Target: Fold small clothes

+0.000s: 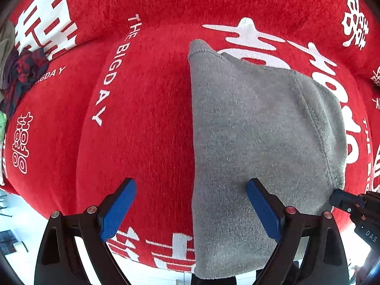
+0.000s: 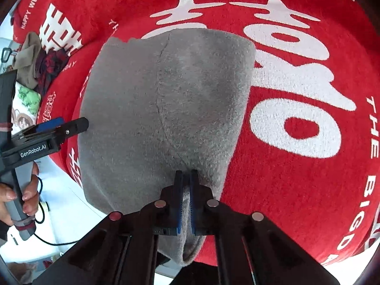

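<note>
grey garment (image 2: 166, 109) lies flat on the red blanket (image 2: 308, 178), near edge hanging off. your right gripper (image 2: 186, 178) has its fingers pinching that near hem, probably to lift a fold. left gripper (image 1: 191, 204) hovers with fingers spread. blanket reads "the big day"; the left gripper's body says "genrobot.ai".

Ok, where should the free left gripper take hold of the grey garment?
Probably its left edge on the grey garment, coming straight down. That straight edge already lies between the left gripper's open jaws, opposite the fold pinched by the right gripper.
</note>
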Demonstrator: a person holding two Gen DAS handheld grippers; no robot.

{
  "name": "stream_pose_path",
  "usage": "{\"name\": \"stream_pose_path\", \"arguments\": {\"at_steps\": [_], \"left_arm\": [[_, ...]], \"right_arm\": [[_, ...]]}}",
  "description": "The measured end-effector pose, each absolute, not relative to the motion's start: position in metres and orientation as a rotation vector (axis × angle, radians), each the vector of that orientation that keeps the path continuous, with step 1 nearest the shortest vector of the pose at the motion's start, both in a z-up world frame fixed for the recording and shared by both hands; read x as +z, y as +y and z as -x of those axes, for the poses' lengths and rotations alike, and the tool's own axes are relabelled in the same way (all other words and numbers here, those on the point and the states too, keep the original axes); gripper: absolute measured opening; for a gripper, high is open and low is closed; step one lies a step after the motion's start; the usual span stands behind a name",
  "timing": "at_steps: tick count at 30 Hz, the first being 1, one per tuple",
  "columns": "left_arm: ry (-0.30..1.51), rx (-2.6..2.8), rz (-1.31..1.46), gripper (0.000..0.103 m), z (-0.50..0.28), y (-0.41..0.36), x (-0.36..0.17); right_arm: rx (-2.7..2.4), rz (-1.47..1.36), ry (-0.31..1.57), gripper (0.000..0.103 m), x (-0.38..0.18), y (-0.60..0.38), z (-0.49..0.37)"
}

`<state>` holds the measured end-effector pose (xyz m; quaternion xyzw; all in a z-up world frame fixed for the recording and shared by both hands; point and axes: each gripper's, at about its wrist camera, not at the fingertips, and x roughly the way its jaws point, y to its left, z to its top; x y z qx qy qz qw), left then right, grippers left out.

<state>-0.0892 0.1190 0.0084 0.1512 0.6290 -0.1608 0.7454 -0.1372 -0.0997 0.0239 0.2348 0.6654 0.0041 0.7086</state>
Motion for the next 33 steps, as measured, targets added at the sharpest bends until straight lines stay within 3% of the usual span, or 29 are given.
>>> {"name": "stream_pose_path", "arguments": {"at_steps": [13, 15, 16, 17, 18, 24, 26, 29, 33], "left_arm": [[1.399, -0.359, -0.360, 0.095, 0.103, 0.123, 0.033], [1.408, -0.366, -0.363, 0.095, 0.106, 0.122, 0.039], [1.409, -0.370, -0.364, 0.095, 0.108, 0.121, 0.042], [1.412, -0.375, -0.363, 0.095, 0.110, 0.121, 0.046], [1.414, -0.379, -0.360, 0.095, 0.112, 0.120, 0.049], [1.425, -0.412, -0.334, 0.095, 0.122, 0.122, 0.068], [1.431, -0.433, -0.319, 0.095, 0.124, 0.122, 0.075], [1.436, -0.433, -0.323, 0.103, 0.124, 0.122, 0.084], [1.428, -0.408, -0.326, 0.103, 0.122, 0.124, 0.094]], "right_arm": [[-0.088, -0.681, 1.531, 0.009, 0.051, -0.108, 0.150], [-0.108, -0.703, 1.527, 0.018, 0.059, -0.109, 0.149], [-0.115, -0.704, 1.524, 0.039, 0.062, -0.108, 0.148], [-0.120, -0.705, 1.516, 0.067, 0.066, -0.108, 0.147], [-0.122, -0.703, 1.498, 0.074, 0.073, -0.107, 0.146], [-0.122, -0.666, 1.487, 0.075, 0.096, -0.097, 0.136], [-0.137, -0.652, 1.481, 0.084, 0.105, -0.096, 0.133], [-0.160, -0.642, 1.470, 0.086, 0.114, -0.095, 0.128], [-0.212, -0.616, 1.454, 0.088, 0.125, -0.096, 0.125]]}}
